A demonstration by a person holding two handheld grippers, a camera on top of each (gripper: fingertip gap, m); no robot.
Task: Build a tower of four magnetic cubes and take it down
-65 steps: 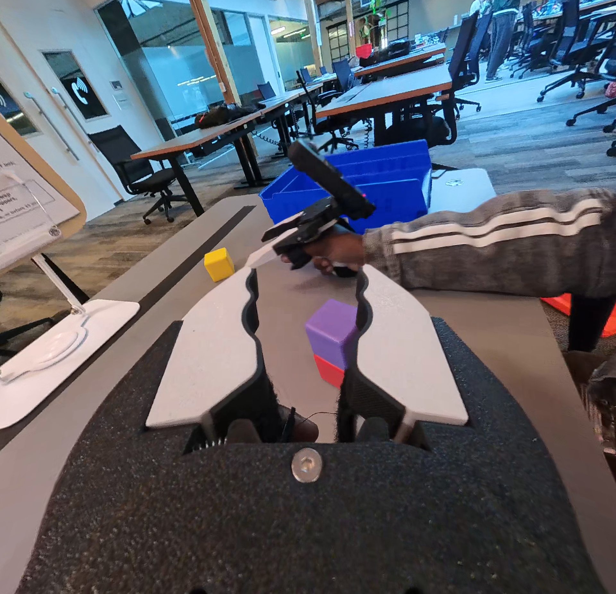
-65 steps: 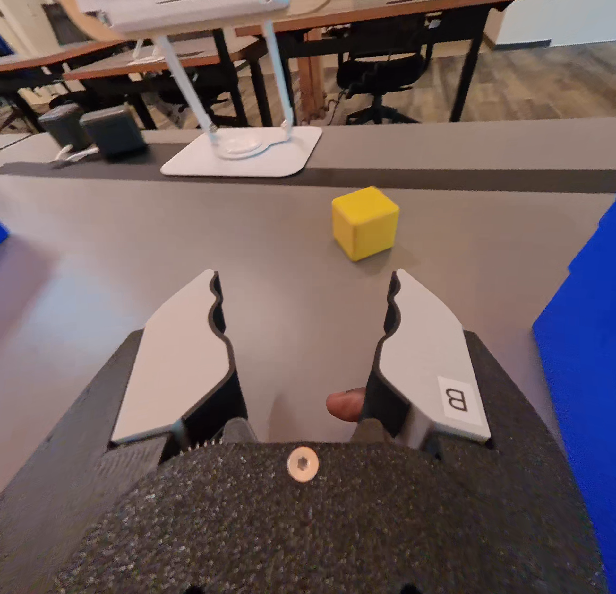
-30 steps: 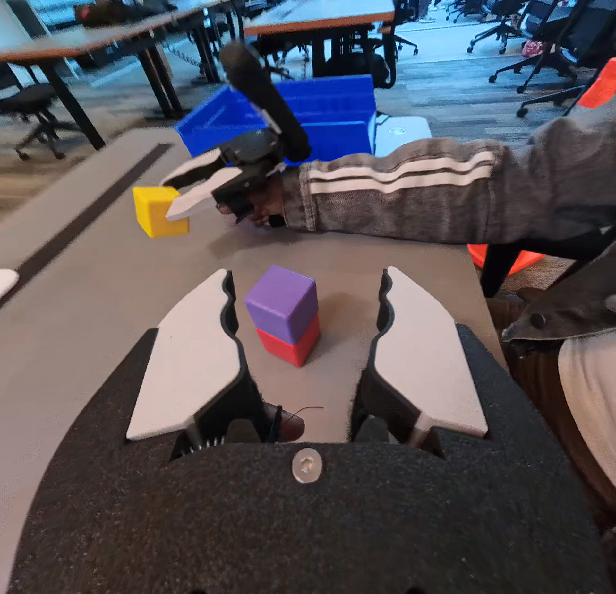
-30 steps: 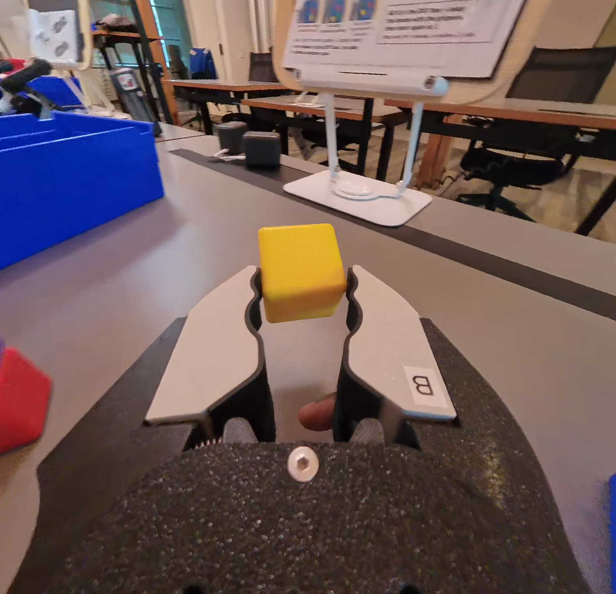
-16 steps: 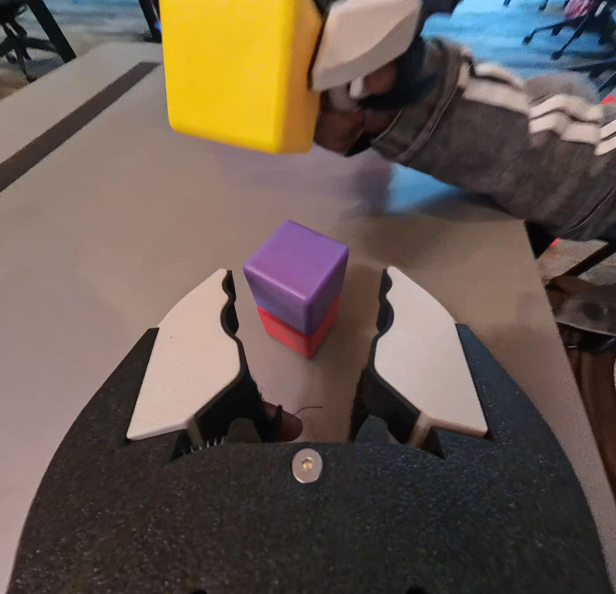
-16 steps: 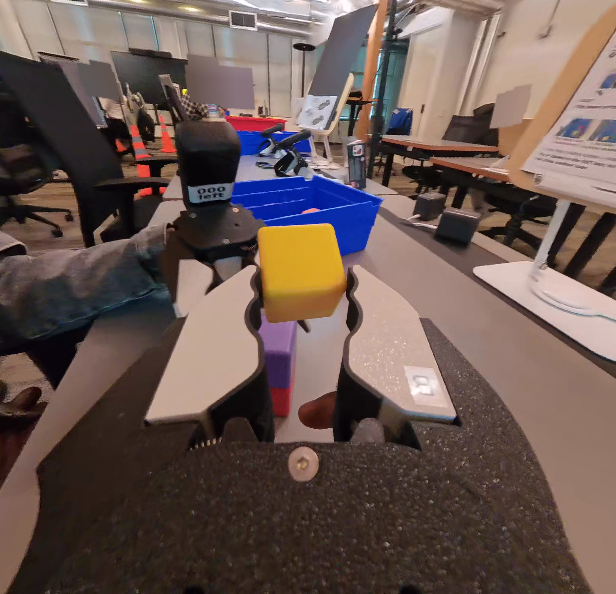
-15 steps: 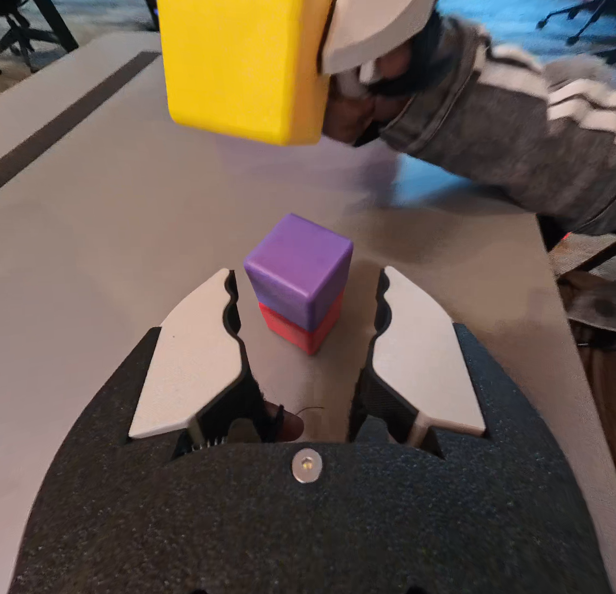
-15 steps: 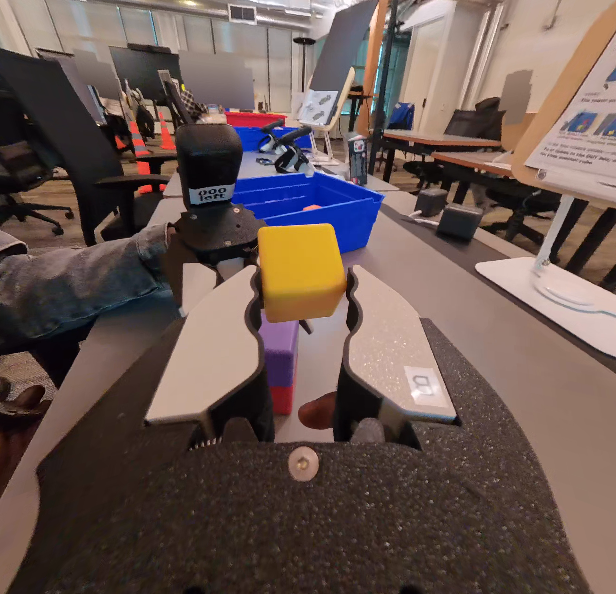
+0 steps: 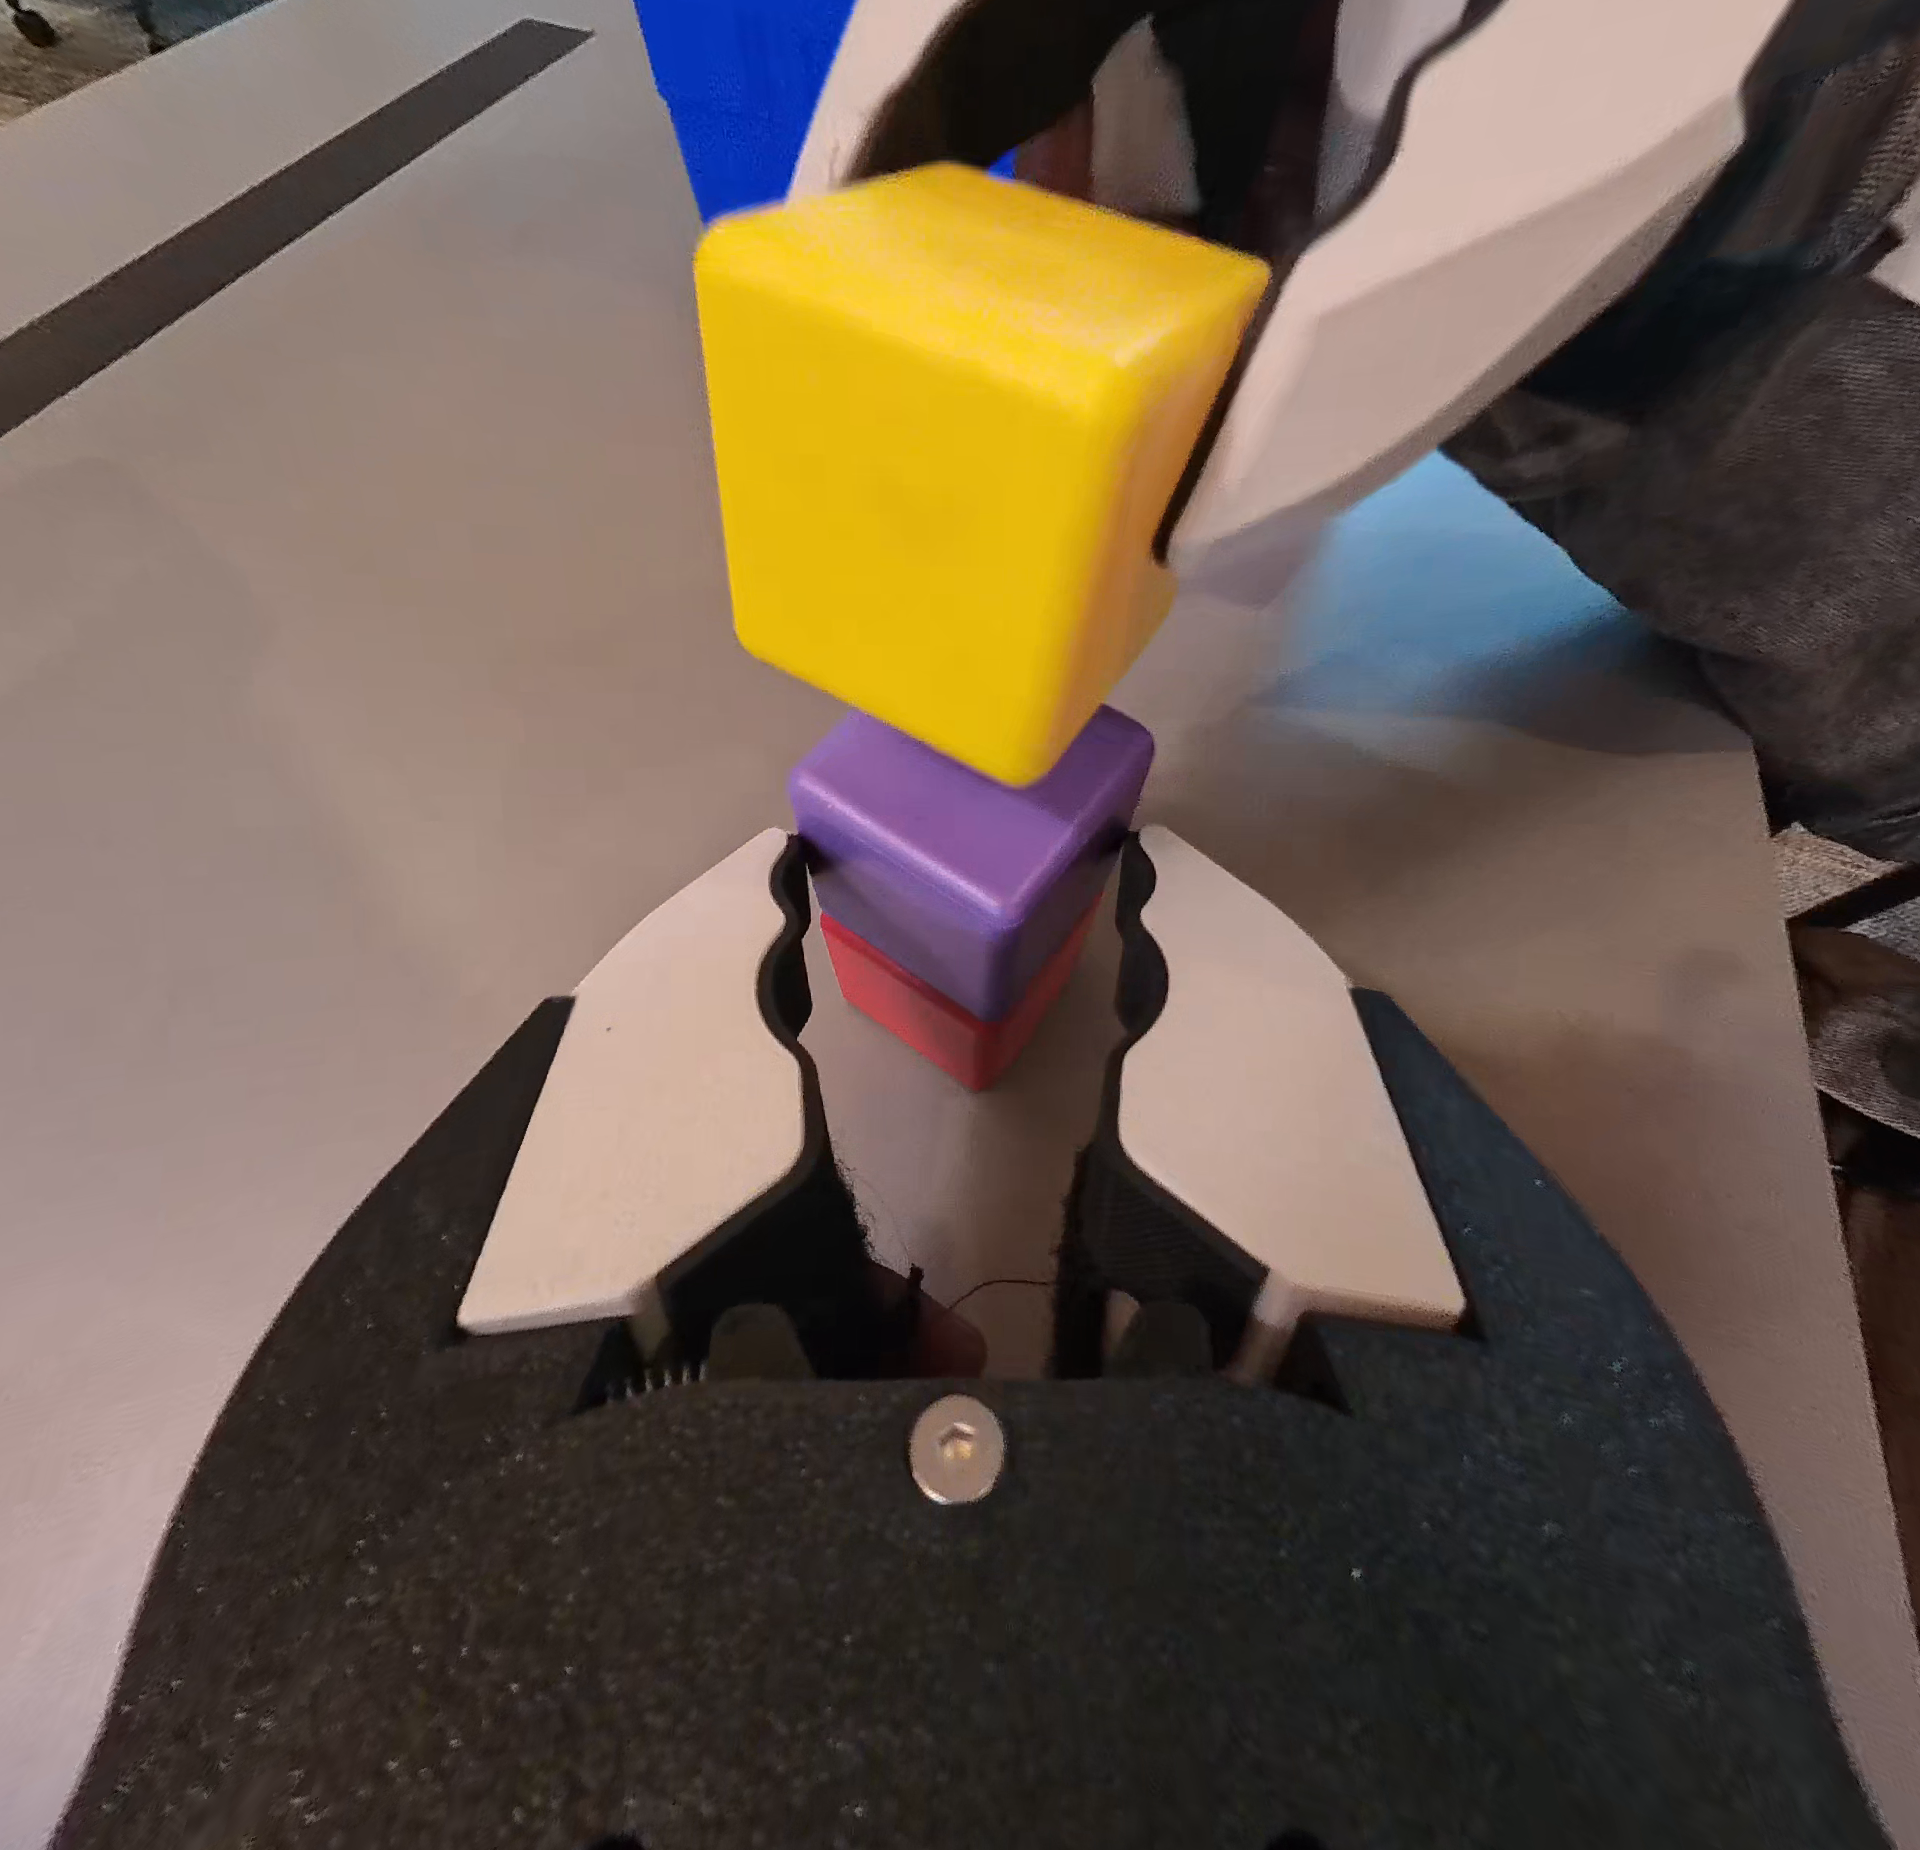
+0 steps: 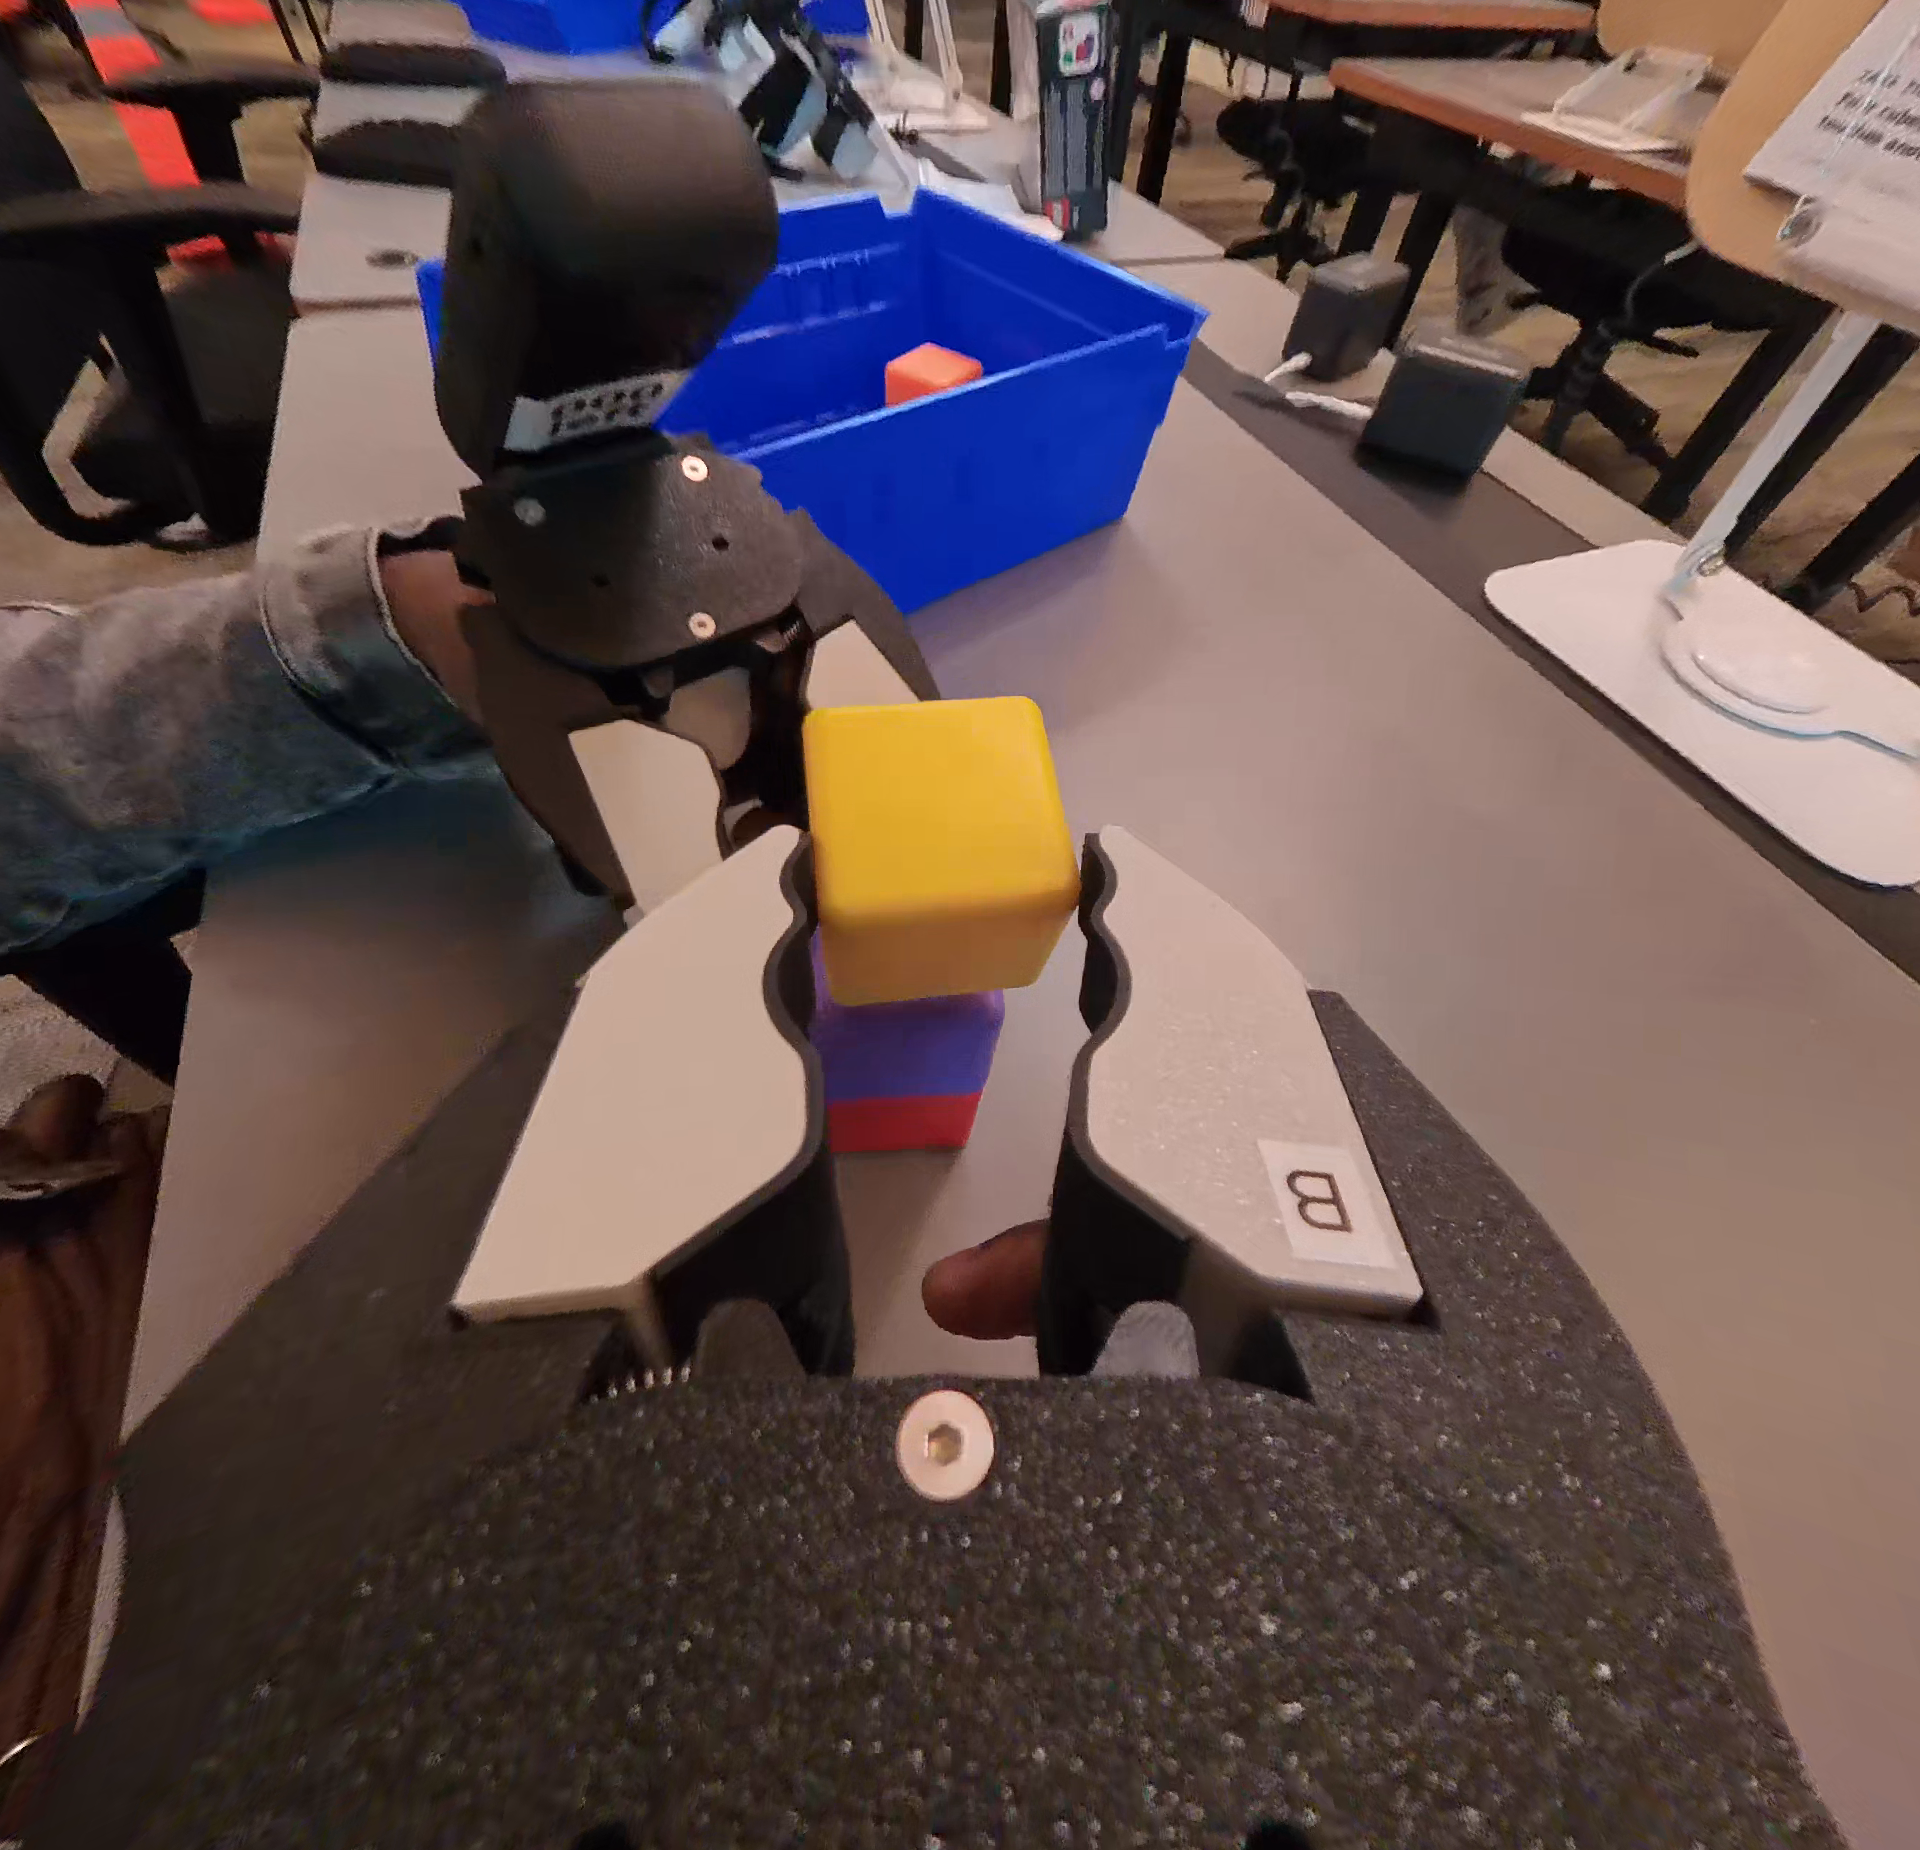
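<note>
A purple cube stands on a red cube on the grey table. My left gripper has its two pads against the purple cube's sides. My right gripper is shut on a yellow cube and holds it right above the purple cube and red cube. In the left wrist view the yellow cube is slightly tilted, its lower corner over the purple cube's top, with a right finger on its side.
A blue bin with an orange cube inside stands behind the stack. A white stand base and two black boxes sit at the table's right side. A person's sleeve reaches in from the left. Across from one pair of fingers to the other is roughly 7 cm.
My right gripper carried the yellow cube from the table over to just above the purple cube. My left gripper closed from wide open onto the purple cube's sides.
</note>
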